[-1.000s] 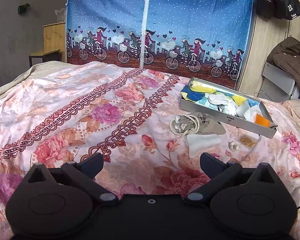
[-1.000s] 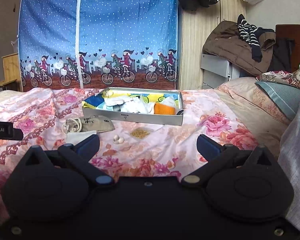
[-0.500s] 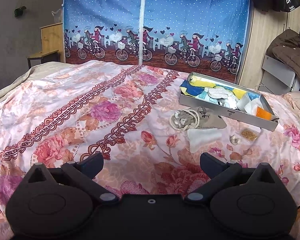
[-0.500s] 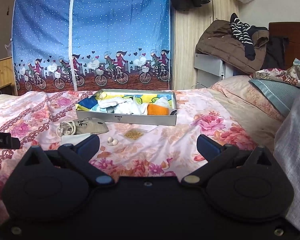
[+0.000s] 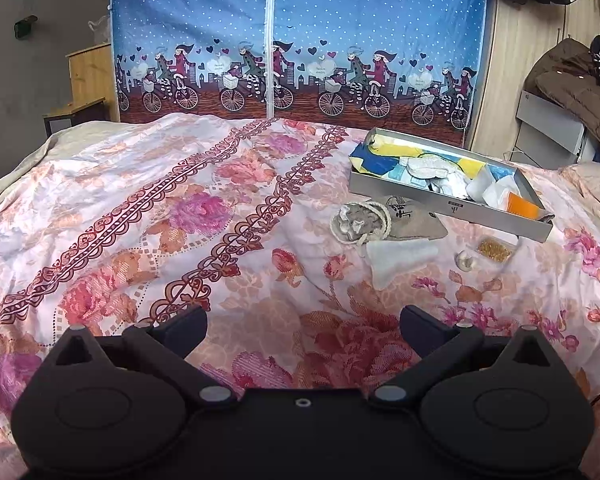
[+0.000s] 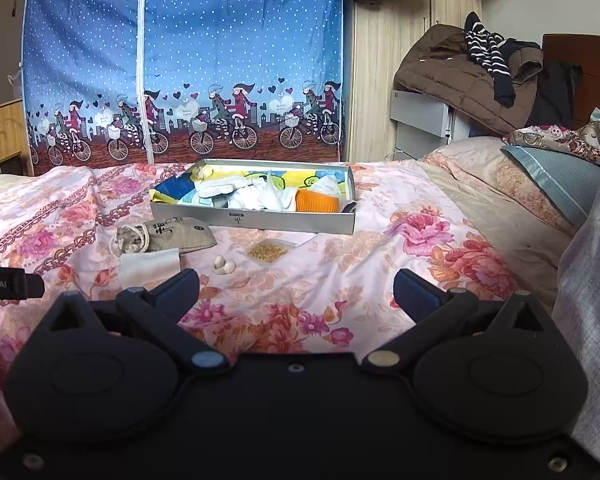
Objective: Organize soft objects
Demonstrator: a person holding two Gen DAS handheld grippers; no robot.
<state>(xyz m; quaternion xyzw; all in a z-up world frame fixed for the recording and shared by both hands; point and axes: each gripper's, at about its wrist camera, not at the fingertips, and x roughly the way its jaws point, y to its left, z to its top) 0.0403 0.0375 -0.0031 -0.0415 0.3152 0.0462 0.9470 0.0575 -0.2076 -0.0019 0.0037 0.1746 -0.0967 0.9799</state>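
Observation:
A grey shallow box (image 5: 452, 204) (image 6: 256, 221) sits on the floral bedspread, filled with soft cloths and an orange item (image 6: 317, 201). In front of it lie a beige drawstring pouch (image 5: 384, 220) (image 6: 168, 234), a white folded cloth (image 5: 396, 256) (image 6: 149, 266), two small white lumps (image 6: 224, 266) and a clear packet of golden bits (image 6: 267, 251). My left gripper (image 5: 303, 320) hovers open over the bedspread, well short of these things. Nothing sits between the fingers of my right gripper (image 6: 296, 286), which is open and faces the box.
A blue printed fabric wardrobe (image 5: 296, 40) stands behind the bed. Pillows (image 6: 552, 184) lie to the right, with a brown coat (image 6: 460, 76) heaped on a grey cabinet. A wooden stand (image 5: 86, 80) is at the far left. The left gripper's tip (image 6: 10, 285) shows in the right wrist view.
Both cameras have tilted and drifted a little; the box and pouch sit slightly lower and further left in the right wrist view. Both grippers stay open and empty.

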